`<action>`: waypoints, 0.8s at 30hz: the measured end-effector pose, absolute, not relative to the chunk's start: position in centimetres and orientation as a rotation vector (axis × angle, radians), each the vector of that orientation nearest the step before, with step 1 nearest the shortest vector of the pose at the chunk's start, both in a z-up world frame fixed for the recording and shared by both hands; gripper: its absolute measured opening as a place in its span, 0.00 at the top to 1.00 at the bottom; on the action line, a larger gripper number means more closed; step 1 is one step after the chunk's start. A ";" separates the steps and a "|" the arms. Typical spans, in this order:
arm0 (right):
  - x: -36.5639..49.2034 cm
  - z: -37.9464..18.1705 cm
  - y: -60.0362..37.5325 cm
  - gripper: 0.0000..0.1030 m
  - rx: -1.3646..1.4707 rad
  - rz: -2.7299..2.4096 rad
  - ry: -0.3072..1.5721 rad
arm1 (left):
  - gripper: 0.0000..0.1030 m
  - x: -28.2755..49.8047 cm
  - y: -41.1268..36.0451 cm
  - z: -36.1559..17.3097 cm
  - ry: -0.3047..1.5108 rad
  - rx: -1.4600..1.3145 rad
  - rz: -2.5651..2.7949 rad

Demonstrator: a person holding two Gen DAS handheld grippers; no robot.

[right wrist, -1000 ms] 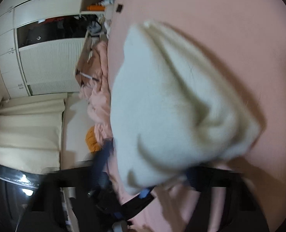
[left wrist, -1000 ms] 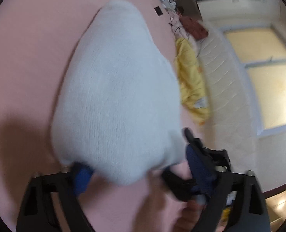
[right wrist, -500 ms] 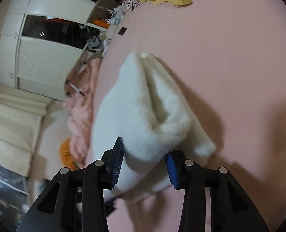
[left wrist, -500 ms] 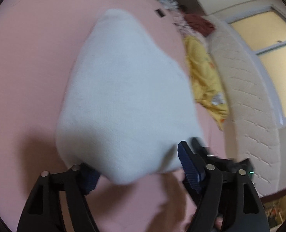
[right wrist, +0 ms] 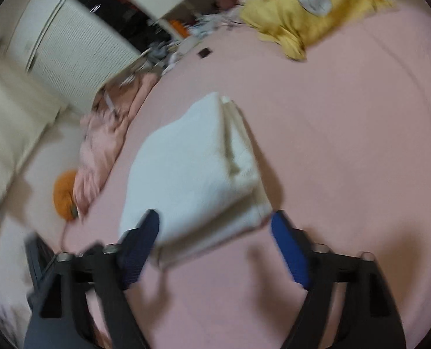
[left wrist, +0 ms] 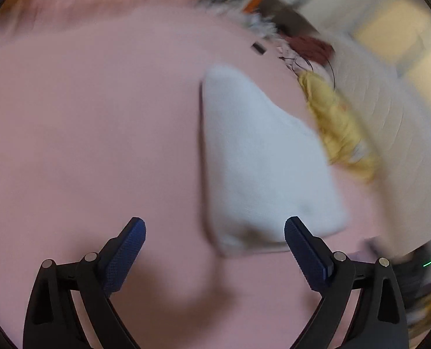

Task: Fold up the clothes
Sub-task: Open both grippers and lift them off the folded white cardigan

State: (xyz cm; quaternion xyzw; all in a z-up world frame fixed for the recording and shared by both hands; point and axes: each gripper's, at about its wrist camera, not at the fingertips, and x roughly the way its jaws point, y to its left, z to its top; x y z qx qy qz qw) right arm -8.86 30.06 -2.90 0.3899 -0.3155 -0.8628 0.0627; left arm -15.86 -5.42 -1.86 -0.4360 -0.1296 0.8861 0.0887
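Lying folded on the pink bed sheet [right wrist: 346, 145], a soft, thick white knitted garment [right wrist: 198, 171] looks light and floppy; grip its layered edge. Both grippers, left [left wrist: 214, 248] and right [right wrist: 215, 242], hover with fingers spread, empty.

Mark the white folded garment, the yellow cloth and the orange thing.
white folded garment [right wrist: 192, 174], right wrist view, middle of top layer
yellow cloth [right wrist: 299, 8], right wrist view, centre of the heap
orange thing [right wrist: 64, 192], right wrist view, its rounded top

A pink bed [right wrist: 361, 133] bears a folded white garment [right wrist: 192, 171] and a yellow garment [right wrist: 302, 8].
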 end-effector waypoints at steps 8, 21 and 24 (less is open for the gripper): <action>-3.8 -3.2 31.4 0.22 1.281 -2.518 -1.098 | 0.07 -15.8 2.2 -4.8 0.289 -1.095 2.700; -3.4 -2.0 27.4 0.22 1.374 -2.496 -0.914 | 0.26 -15.9 1.4 -5.6 0.236 -0.958 2.761; -6.9 -0.7 25.2 0.22 1.326 -2.502 -0.820 | 0.21 -15.2 0.4 -5.7 0.166 -0.921 2.790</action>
